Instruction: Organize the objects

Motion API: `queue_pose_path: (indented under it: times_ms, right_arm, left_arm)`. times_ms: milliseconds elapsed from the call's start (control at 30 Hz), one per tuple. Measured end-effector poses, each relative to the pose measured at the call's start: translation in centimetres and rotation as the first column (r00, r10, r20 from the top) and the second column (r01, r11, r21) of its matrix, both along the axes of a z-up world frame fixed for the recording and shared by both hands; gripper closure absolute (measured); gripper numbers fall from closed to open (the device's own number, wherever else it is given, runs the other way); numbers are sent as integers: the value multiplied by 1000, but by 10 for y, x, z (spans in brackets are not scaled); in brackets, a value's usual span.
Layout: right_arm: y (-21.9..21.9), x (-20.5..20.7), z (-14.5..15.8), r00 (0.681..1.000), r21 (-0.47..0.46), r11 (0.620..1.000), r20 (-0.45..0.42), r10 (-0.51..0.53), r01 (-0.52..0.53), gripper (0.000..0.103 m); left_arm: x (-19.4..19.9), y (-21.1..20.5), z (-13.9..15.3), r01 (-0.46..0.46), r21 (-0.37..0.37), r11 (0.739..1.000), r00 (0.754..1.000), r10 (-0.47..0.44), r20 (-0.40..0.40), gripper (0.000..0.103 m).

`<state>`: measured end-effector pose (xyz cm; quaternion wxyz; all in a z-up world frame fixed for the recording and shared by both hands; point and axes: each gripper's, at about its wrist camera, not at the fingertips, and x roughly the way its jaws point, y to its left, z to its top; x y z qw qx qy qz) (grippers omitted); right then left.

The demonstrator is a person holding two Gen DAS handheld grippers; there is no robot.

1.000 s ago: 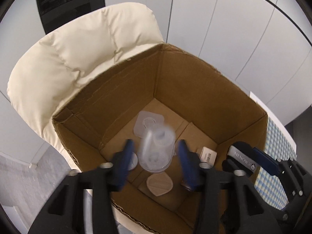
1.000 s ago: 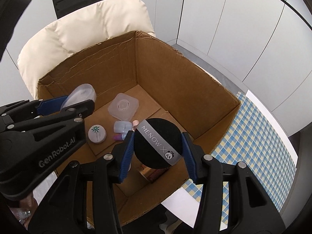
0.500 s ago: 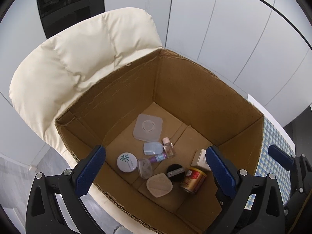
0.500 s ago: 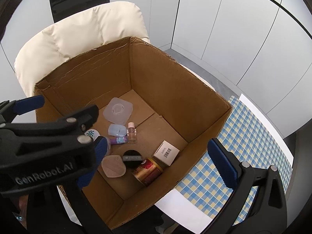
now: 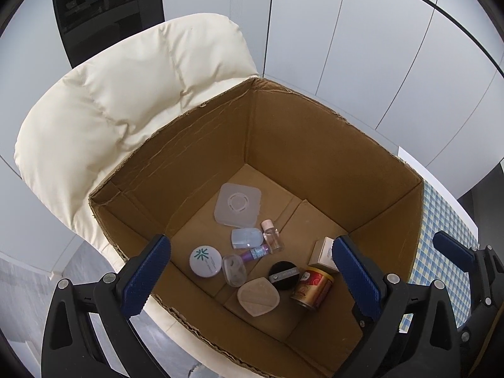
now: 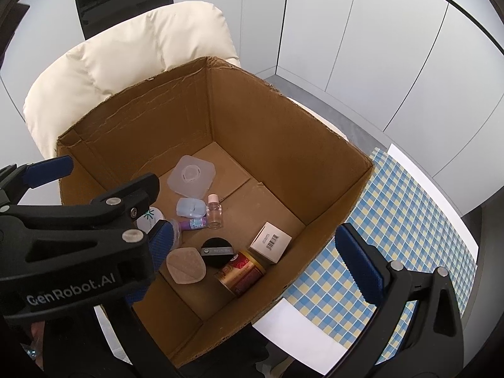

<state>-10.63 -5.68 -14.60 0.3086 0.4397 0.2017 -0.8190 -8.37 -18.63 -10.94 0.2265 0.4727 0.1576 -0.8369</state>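
An open cardboard box (image 5: 315, 145) stands on a cream chair and also shows in the right wrist view (image 6: 267, 119). On its floor lie a clear oval case (image 5: 233, 270), a black round puff (image 5: 283, 275) (image 6: 218, 251), a red and gold can (image 5: 312, 288) (image 6: 242, 272), a beige puff (image 5: 258, 296), a white round compact (image 5: 205, 261), a clear square lid (image 5: 237, 203), a small clear bottle (image 5: 271, 239) and a white carton (image 6: 270, 242). My left gripper (image 5: 249, 278) is open and empty above the box's near edge. My right gripper (image 6: 261, 261) is open and empty above the box.
The cream padded chair (image 5: 126, 104) backs the box on the left. A blue and yellow checked cloth (image 6: 390, 230) covers the table at the right. White cabinet doors (image 5: 362, 47) stand behind.
Both grippers opened wide. The clear case fell from the left gripper and the black puff from the right gripper; both now lie on the box floor.
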Motion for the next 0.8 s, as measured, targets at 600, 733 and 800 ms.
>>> queue_pose_path:
  times_ms: [600,733,800]
  right_arm:
    - [112,46,70,935,-76,932,33,-354,355,0]
    - [144,70,92,899,-96,893,39,-437,439,0]
    - [163,81,102,885,-116,877,60,-462,466,0]
  left_arm:
    - [31,77,71,216,-7,976,976,-216,-18,1]
    - [45,106,96,276,-45,960,961,-277,-21,1]
    - [54,119,108,296,-68,953,954,-298,-18,1]
